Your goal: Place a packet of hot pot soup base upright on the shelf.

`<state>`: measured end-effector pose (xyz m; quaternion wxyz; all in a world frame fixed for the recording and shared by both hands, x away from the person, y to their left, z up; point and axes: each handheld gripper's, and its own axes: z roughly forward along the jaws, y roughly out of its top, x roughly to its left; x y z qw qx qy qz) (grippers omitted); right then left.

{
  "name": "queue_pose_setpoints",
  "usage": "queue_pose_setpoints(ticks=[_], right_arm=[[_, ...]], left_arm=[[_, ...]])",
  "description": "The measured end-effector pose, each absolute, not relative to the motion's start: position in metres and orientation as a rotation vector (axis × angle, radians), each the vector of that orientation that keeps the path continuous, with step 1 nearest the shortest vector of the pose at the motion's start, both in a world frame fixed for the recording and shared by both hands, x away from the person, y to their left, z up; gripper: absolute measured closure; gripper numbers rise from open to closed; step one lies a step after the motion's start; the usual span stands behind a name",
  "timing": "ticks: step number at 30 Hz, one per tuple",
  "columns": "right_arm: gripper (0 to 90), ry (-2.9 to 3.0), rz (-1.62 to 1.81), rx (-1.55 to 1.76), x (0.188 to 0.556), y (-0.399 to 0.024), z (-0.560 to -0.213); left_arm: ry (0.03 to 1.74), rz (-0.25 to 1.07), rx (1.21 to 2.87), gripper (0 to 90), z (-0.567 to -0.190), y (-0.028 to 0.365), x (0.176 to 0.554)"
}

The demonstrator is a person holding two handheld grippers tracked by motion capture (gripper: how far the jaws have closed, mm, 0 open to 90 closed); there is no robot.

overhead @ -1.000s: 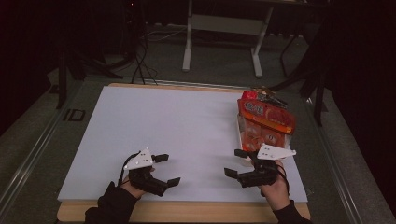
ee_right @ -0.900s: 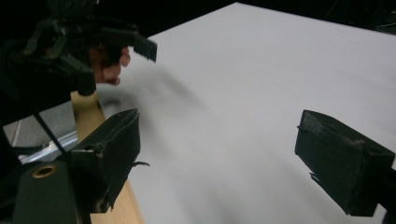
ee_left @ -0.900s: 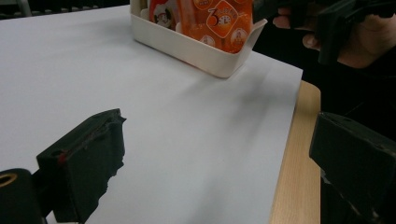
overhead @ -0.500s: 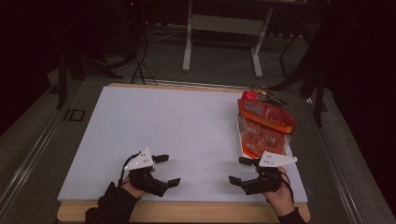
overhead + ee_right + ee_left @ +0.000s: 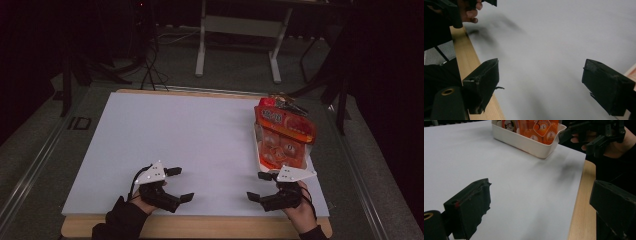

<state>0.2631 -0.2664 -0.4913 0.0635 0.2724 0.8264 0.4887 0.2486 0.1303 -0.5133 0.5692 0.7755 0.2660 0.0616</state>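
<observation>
A white tray [image 5: 256,146] with orange snack packets [image 5: 285,131] in it stands at the right edge of the white tabletop [image 5: 200,140]. My left gripper [image 5: 181,184] rests near the front edge at the left, open and holding nothing. My right gripper [image 5: 256,186] is near the front edge just in front of the tray, also open and holding nothing. In the left gripper view my open jaws [image 5: 541,207] frame bare tabletop, with the tray [image 5: 529,143], the packets [image 5: 537,130] and the right gripper [image 5: 579,141] beyond. In the right gripper view my wide jaws [image 5: 544,82] frame bare white surface.
A wooden rim [image 5: 200,227] borders the white top along the front edge. Beyond the table's far side stand a metal frame [image 5: 237,30] and cables [image 5: 150,70] on a dark floor. The other hand [image 5: 469,12] shows at the upper left of the right gripper view.
My right gripper has drawn back from the tray toward the front edge. The left gripper has stayed put.
</observation>
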Motion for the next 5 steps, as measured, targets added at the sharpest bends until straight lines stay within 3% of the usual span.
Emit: queue_pose_setpoints(ticks=[5], right_arm=[[14.0, 2.489, 1.471, 0.816, 0.2632, -0.2671, -0.4911]], left_arm=[[0.627, 0.149, 1.816, 3.9, -0.5136, 0.1312, 0.249]])
